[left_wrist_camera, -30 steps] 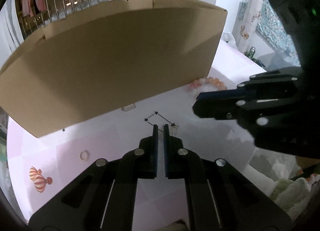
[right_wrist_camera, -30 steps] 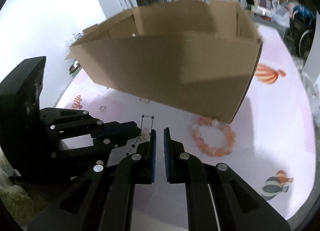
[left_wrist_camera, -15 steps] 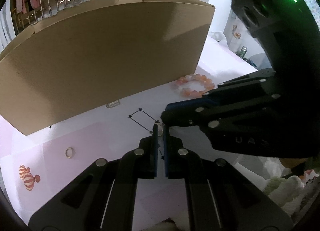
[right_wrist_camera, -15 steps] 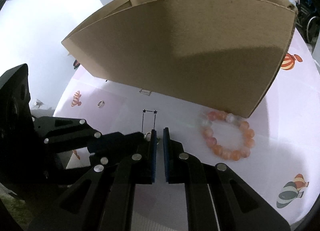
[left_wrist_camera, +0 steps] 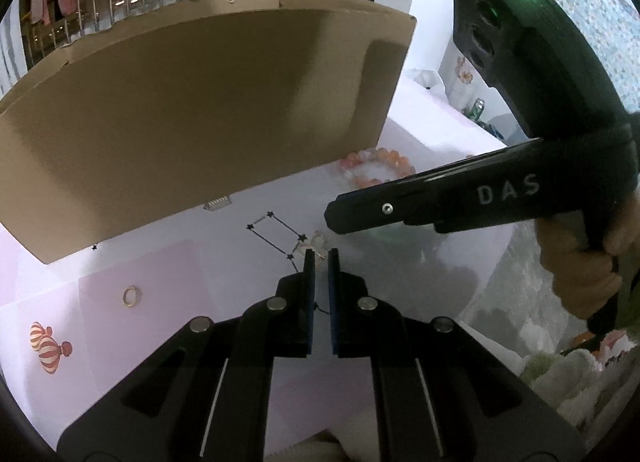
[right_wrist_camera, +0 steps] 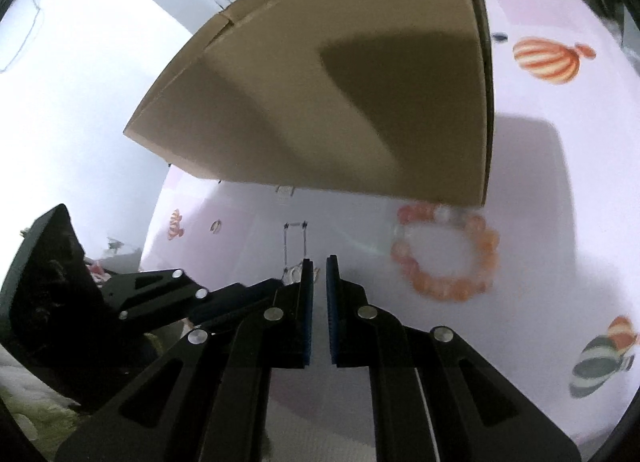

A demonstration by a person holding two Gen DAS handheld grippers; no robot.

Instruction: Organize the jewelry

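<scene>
Since a second ago my right gripper [left_wrist_camera: 332, 217] has swung in from the side and rolled, so in the left wrist view it now crosses edge-on above the chain necklace [left_wrist_camera: 276, 232], with a hand [left_wrist_camera: 580, 262] wrapped on its handle. My left gripper [left_wrist_camera: 321, 258] sits with its jaws nearly together and its tips right at the near end of the necklace, by its small pendant; I cannot tell whether a strand is pinched. The cardboard box [left_wrist_camera: 192, 121] stands behind, with a gold ring [left_wrist_camera: 131, 296] on the pink tablecloth [left_wrist_camera: 168, 294] to the left and the orange bead bracelet [left_wrist_camera: 376, 169] at the box's right corner.

From the right wrist view, my right gripper [right_wrist_camera: 316, 266] is also all but closed with nothing between its pads, tips just beside the necklace [right_wrist_camera: 295, 246] and the left gripper [right_wrist_camera: 240, 294]. The bead bracelet [right_wrist_camera: 444, 250] lies to the right, touching or just shy of the box [right_wrist_camera: 340, 93].

Both tools crowd one thin chain. I judge it best to keep one tip pinning it, spread the other slightly, and close on the pendant end, where there is more to bite. Then lift slowly so the loop does not snag.
</scene>
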